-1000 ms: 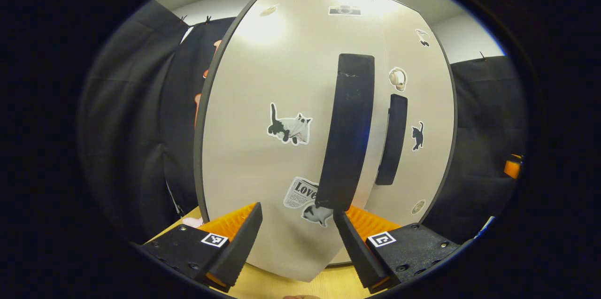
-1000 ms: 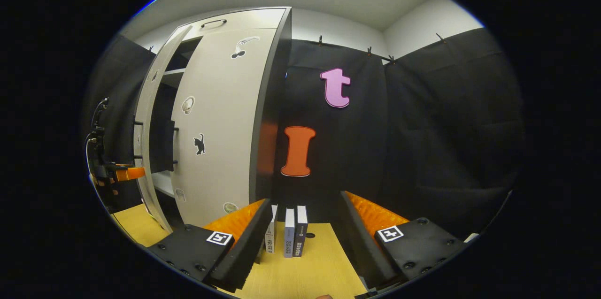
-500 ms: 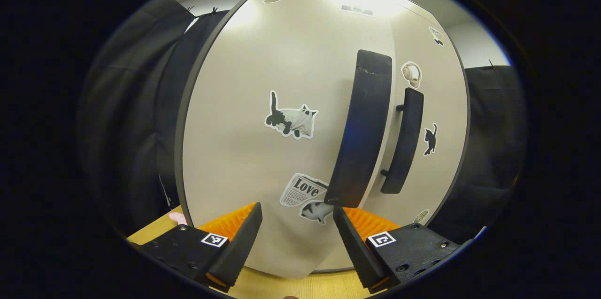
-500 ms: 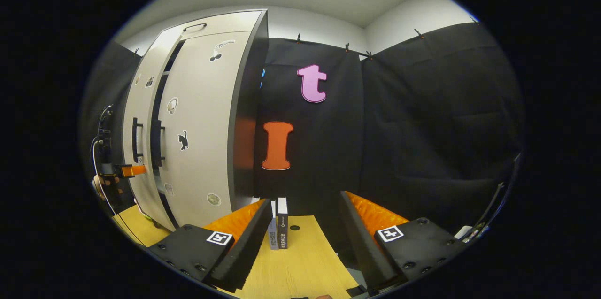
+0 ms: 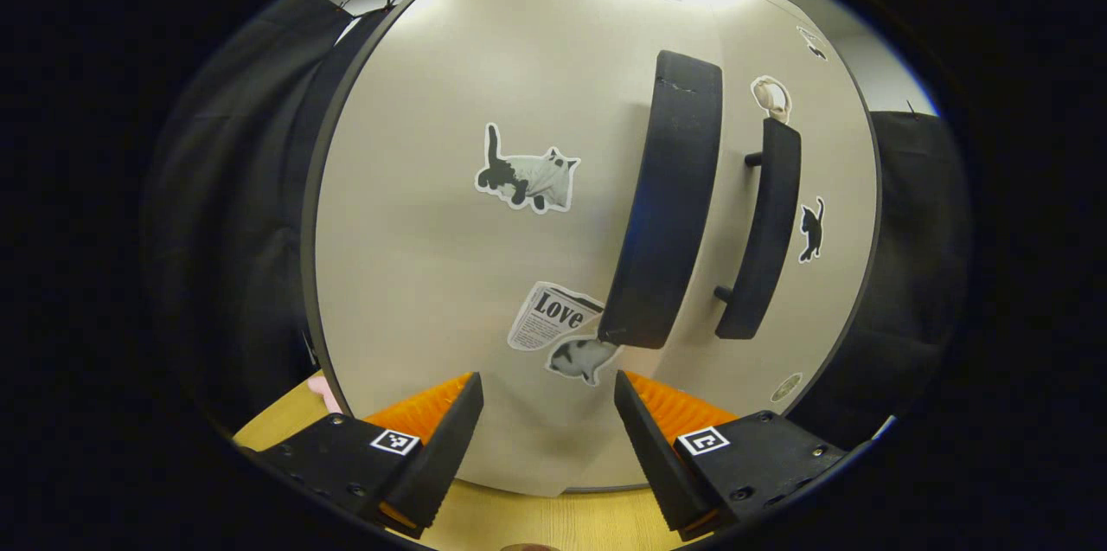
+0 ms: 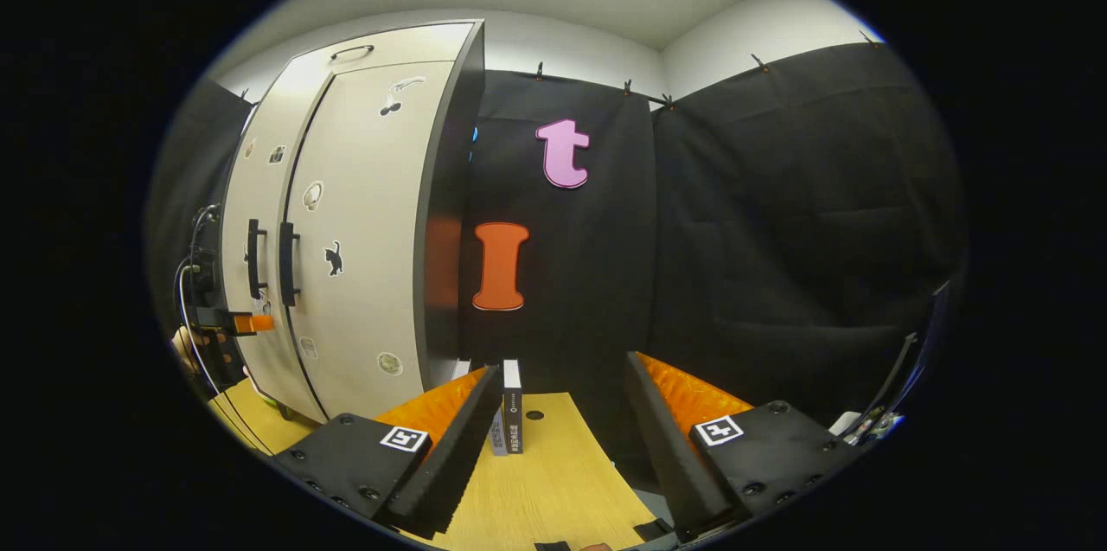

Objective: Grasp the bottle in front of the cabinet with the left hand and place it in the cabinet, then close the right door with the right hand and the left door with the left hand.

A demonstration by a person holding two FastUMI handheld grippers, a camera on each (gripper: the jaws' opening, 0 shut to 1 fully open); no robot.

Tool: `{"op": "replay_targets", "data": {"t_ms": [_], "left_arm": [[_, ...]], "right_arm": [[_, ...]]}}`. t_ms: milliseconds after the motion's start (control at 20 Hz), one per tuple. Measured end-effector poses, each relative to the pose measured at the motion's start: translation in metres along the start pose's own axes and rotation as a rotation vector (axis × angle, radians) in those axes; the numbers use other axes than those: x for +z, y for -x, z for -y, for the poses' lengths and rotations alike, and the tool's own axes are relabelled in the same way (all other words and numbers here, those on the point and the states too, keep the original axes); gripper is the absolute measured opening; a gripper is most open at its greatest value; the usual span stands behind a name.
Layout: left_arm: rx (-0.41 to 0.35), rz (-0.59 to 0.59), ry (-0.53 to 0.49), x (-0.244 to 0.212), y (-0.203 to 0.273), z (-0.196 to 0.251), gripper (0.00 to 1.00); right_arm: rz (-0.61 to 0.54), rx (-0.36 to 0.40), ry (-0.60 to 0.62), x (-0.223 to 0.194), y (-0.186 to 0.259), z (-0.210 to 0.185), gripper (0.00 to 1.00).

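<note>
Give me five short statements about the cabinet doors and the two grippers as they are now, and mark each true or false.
1. Both cabinet doors look closed. True.
2. The left gripper is shut on the left door handle. False: its jaws are open, holding nothing, just short of the door.
3. The right gripper points at the black cloth beside the cabinet, its jaws open. True.
4. A bottle stands on the table in front of the cabinet. False: only upright books stand there.
5. The right door handle is white. False: it is black.
</note>
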State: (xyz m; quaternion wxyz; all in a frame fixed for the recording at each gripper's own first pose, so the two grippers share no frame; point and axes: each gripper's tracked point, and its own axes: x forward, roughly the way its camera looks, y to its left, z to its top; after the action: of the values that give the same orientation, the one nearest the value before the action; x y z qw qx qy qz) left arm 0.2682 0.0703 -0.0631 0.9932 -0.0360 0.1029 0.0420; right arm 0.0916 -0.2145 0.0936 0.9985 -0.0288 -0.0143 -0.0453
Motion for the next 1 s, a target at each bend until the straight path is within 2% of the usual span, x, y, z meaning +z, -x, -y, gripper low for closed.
{"op": "replay_targets", "data": {"t_ms": [350,600,750,1000], "left_arm": [[-0.017,0.018,-0.025,0.032,0.068,-0.021,0.93],[-0.06,0.096,-0.033,0.078,0.129,-0.023,0.93],[-0.056,0.123,-0.046,0.104,0.167,-0.025,0.93],[-0.125,0.221,-0.037,0.152,0.229,-0.013,0.93]], "right_arm": [[0.025,0.041,-0.018,0.018,0.008,-0.035,0.96],[0.058,0.063,-0.019,0.035,0.019,-0.063,0.96],[0.071,0.079,-0.04,0.041,0.029,-0.079,0.96],[0.086,0.092,-0.047,0.042,0.048,-0.098,0.96]]}}
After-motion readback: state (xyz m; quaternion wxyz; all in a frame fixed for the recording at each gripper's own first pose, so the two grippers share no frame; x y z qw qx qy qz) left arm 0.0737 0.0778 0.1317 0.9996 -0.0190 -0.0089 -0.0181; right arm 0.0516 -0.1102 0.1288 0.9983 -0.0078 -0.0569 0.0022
